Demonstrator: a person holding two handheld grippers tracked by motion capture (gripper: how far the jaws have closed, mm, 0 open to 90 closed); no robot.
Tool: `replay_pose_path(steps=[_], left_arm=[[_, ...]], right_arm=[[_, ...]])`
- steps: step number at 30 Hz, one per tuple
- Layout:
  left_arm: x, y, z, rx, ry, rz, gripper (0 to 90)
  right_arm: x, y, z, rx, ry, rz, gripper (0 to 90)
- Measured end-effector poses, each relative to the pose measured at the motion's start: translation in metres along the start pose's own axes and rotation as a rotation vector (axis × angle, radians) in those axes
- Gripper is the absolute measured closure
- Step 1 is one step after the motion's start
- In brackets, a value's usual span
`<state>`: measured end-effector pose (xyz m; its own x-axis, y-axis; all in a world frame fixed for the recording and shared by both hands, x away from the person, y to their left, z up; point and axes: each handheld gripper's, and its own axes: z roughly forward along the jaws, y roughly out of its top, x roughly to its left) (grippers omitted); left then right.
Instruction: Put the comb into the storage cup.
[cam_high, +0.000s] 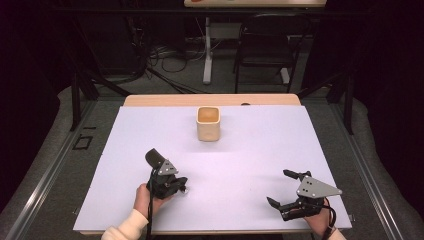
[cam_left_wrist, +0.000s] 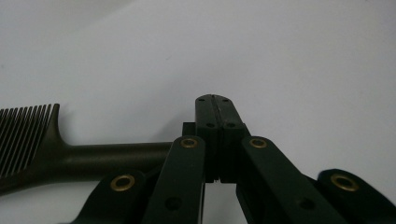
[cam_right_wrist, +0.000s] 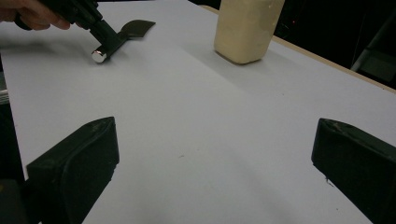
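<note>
High view: left hand-held gripper (cam_high: 176, 185) at lower left of the frame, jaws closed on the handle of a dark comb (cam_high: 154, 157), toothed end pointing up-frame toward the cream cup (cam_high: 208, 124) at upper centre of the white table (cam_high: 250, 150). Right hand-held gripper (cam_high: 279, 187) at lower right, jaws spread wide, holding nothing, well apart from both comb and cup.

Left gripper view: jaw tips (cam_left_wrist: 215, 100) pressed together with barely a seam, comb (cam_left_wrist: 70, 158) running off to the left, teeth at the frame's left edge. Grips near the handle's end rather than its middle, so most of the length hangs out to one side.

Right gripper view: comb (cam_right_wrist: 135, 27) at upper left, shiny handle cap low over or on the table, cannot tell which; cup (cam_right_wrist: 246, 28) at top centre.

Likely risks: comb pivoting in the jaws under its own overhang, or slipping free from such an end-on hold. Could also catch the cup's rim with the teeth and tip the cup if brought in too low or at a slant.
</note>
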<state>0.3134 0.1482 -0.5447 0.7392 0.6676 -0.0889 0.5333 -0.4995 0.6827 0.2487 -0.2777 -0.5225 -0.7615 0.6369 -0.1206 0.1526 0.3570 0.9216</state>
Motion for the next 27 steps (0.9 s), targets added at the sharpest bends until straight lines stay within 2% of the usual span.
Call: replay_pose_path(steps=[14,27], left_arm=[[0.005,-0.011,-0.013,0.009,0.006,-0.023,90.0],[0.008,-0.015,-0.017,0.028,0.040,-0.028,90.0]], right_arm=[[0.000,0.000,0.000,0.005,-0.006,0.000,0.3],[-0.001,-0.001,0.000,0.005,-0.010,0.001,0.3]])
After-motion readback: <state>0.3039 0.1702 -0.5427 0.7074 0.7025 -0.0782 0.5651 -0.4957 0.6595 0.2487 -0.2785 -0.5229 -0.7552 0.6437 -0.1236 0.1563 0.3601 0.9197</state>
